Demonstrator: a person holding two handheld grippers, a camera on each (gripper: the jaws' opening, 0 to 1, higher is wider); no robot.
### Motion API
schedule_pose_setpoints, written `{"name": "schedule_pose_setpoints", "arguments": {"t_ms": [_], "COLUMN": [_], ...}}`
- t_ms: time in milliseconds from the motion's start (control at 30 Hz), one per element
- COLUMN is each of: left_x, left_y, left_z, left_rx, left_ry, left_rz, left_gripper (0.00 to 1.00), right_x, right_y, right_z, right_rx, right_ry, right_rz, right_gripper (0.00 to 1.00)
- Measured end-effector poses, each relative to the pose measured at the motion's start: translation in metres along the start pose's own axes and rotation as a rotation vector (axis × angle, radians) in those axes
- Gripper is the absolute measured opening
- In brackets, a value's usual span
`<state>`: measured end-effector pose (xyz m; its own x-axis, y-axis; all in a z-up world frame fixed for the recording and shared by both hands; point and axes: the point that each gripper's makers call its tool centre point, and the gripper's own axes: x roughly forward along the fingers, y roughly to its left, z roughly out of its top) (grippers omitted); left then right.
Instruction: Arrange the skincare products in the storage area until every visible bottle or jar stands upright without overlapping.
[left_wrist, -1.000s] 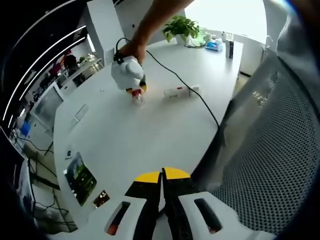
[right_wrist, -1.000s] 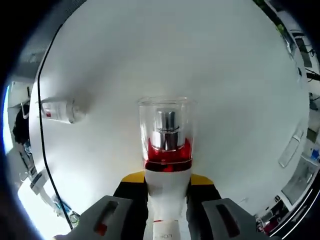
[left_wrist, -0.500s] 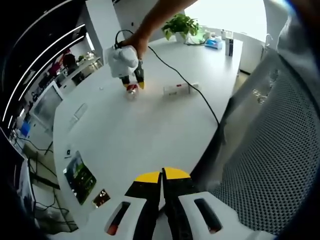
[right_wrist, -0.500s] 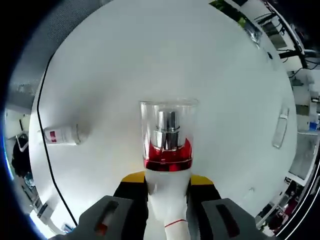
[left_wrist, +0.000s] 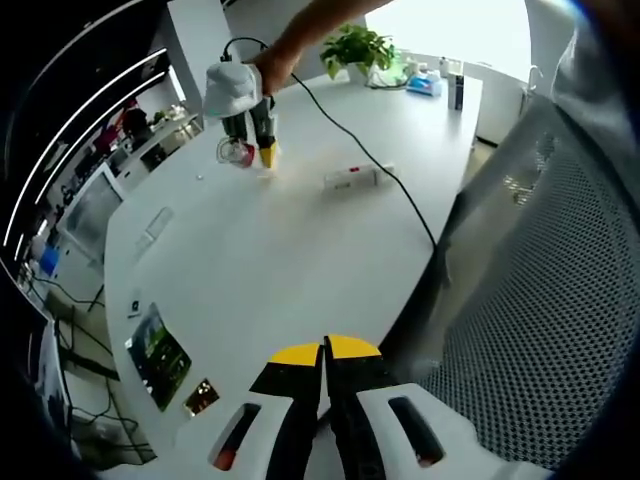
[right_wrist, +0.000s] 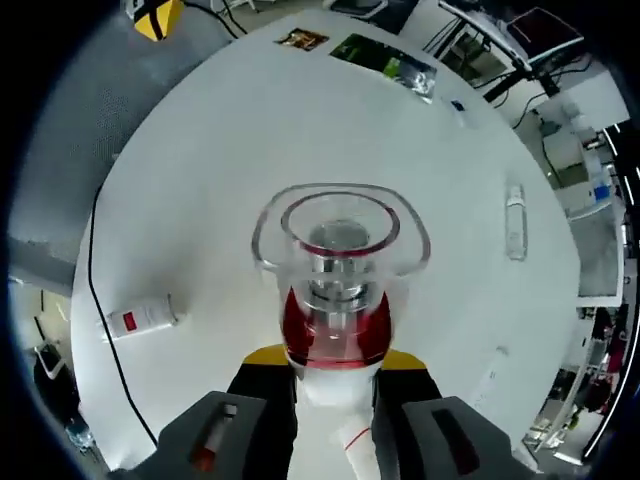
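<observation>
Clearly, the right gripper (right_wrist: 335, 372) was closed on a pump bottle (right_wrist: 338, 300) (white body, red band, clear cap), and in the left gripper view this bottle (left_wrist: 236, 152) hung above the white table (left_wrist: 300, 270), not touching it. A white tube (right_wrist: 140, 319) with a red label lay flat on the table beside a black cable (right_wrist: 98, 300), well apart from the bottle. The left gripper (left_wrist: 324, 355) had its jaws together with nothing between them, low over the near table edge.

Bright daylight from a far window, glare on the table (left_wrist: 300, 260), fisheye-warped edges.
</observation>
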<state>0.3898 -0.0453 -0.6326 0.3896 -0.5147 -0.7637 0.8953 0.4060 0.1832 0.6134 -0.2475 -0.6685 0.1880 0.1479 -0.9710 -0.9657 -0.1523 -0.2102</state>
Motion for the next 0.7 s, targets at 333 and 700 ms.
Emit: {"name": "schedule_pose_setpoints", "arguments": {"t_ms": [333,700], "left_x": [0.0,0.0], "left_y": [0.0,0.0], "left_z": [0.001,0.0], "left_rx": [0.004,0.009], "left_ry": [-0.001,0.005], "left_rz": [0.0,0.0], "left_gripper": [0.0,0.0], "right_x": [-0.021,-0.055], "right_y": [-0.003,-0.002], "right_z": [-0.005,0.02], "right_rx": [0.165,0.413], "right_ry": [-0.101,-0.349], "right_rz": [-0.059,-0.125], "right_gripper": [0.2,0.2]}}
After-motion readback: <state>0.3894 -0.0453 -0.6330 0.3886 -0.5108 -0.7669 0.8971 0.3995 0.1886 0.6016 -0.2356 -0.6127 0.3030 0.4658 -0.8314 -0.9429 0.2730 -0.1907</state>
